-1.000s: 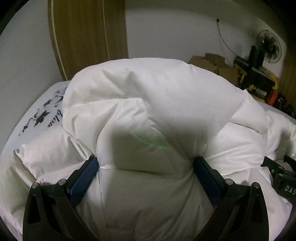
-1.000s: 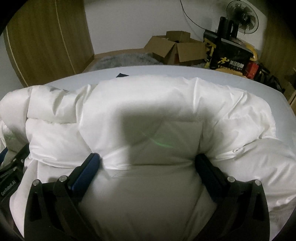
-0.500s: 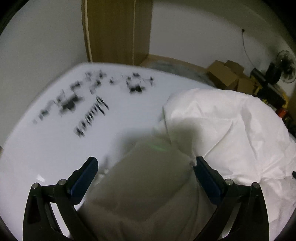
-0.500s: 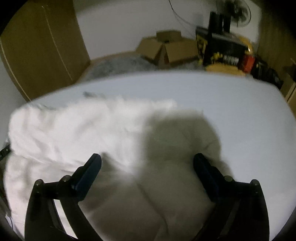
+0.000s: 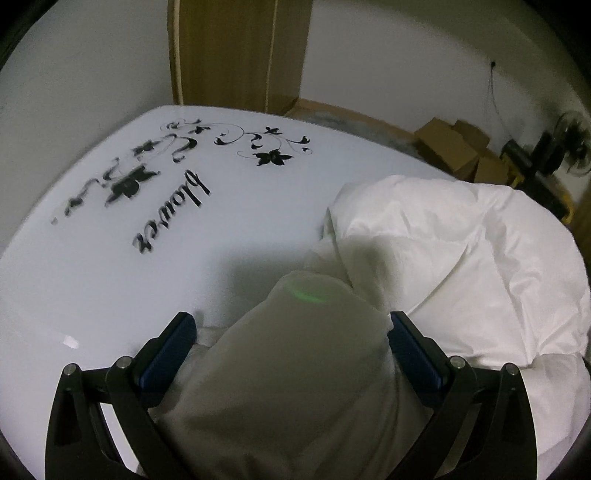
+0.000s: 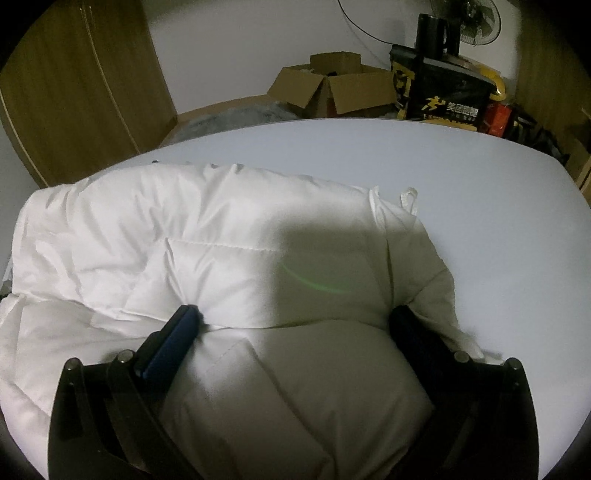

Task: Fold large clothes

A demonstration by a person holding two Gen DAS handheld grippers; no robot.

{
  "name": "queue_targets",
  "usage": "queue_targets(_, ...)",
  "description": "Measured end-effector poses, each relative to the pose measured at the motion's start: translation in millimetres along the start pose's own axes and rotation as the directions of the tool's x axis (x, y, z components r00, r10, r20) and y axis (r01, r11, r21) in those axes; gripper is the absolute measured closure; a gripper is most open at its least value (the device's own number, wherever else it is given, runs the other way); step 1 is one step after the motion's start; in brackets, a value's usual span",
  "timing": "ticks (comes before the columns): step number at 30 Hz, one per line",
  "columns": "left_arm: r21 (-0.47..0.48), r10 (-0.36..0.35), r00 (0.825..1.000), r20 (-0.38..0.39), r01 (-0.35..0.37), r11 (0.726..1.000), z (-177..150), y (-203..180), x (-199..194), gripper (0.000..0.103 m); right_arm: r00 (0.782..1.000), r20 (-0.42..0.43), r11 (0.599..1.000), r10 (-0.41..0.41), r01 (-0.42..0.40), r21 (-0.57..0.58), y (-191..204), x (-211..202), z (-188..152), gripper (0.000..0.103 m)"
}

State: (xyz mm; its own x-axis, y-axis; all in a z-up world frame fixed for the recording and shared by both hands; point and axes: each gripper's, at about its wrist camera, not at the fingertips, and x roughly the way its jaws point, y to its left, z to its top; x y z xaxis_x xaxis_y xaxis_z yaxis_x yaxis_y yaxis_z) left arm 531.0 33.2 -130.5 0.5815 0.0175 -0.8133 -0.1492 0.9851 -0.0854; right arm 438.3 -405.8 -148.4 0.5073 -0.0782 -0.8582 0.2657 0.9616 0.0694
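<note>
Since the earlier frame the white padded coat (image 5: 461, 236) had dropped flat onto the table (image 5: 110, 288). Left gripper (image 5: 291, 328) and right gripper (image 6: 295, 317), spread wide, each straddled puffy folds; slippery bulk could spring open on release.

Bare bed sheet (image 5: 92, 280) ahead-left of left gripper (image 5: 291, 328), open up to far edge. White padded coat (image 6: 207, 236) heaped between both grippers, filling middle. Right of right gripper (image 6: 295, 321), sheet free to far edge. Boxes (image 6: 332, 88), fan (image 6: 469, 22) beyond bed.
</note>
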Motion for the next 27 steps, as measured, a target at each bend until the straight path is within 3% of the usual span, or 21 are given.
queue_targets(1,0.015,0.016,0.999,0.035,-0.016,1.000,7,-6,-12,0.000,1.000,-0.013,1.000,-0.004,0.005,0.017,0,-3,4,0.001)
queue_targets(3,0.044,-0.009,0.989,0.145,0.002,0.999,15,-18,-33,0.000,0.992,0.074,0.990,0.103,-0.109,0.089,-5,-26,15,0.001)
queue_targets(4,0.067,-0.004,0.984,0.180,-0.008,0.998,19,-29,-39,0.000,0.988,0.109,0.988,0.114,-0.124,0.093,-3,-32,22,0.001)
queue_targets(6,0.115,-0.018,0.990,0.139,0.002,0.993,25,-46,-30,0.000,0.996,0.072,0.996,0.053,-0.058,0.068,7,-20,33,0.000)
queue_targets(9,0.162,0.016,0.995,0.102,-0.032,0.986,21,-60,-8,0.000,1.000,-0.021,0.999,0.016,-0.015,0.049,14,13,36,0.000)
queue_targets(12,0.102,-0.028,0.999,0.030,0.025,0.994,19,-50,14,0.000,1.000,-0.019,0.999,0.025,-0.024,0.048,13,23,31,0.000)
queue_targets(19,0.078,-0.043,0.999,-0.001,0.043,0.996,18,-46,25,0.000,1.000,0.020,1.000,-0.015,0.015,0.012,18,26,26,0.000)
queue_targets(21,0.067,-0.044,0.999,-0.009,0.044,0.997,16,-40,10,0.000,0.999,-0.019,0.999,-0.029,0.030,0.037,18,19,29,0.003)
queue_targets(23,0.008,-0.077,0.997,0.018,0.077,0.997,7,-22,-29,0.000,0.997,0.043,0.988,0.070,-0.075,0.133,19,-11,29,0.015)
queue_targets(24,-0.023,-0.085,0.996,0.031,0.085,0.996,2,-13,-45,0.000,0.989,0.088,0.977,0.117,-0.131,0.169,24,-29,31,0.015)
queue_targets(26,-0.082,-0.117,0.993,0.024,0.118,0.990,-14,6,-78,0.000,0.983,0.130,0.973,0.127,-0.149,0.174,45,-51,39,0.015)
queue_targets(27,-0.101,-0.157,0.988,0.009,0.157,0.982,-24,15,-94,0.000,0.979,0.121,0.968,0.162,-0.182,0.172,58,-53,45,0.022)
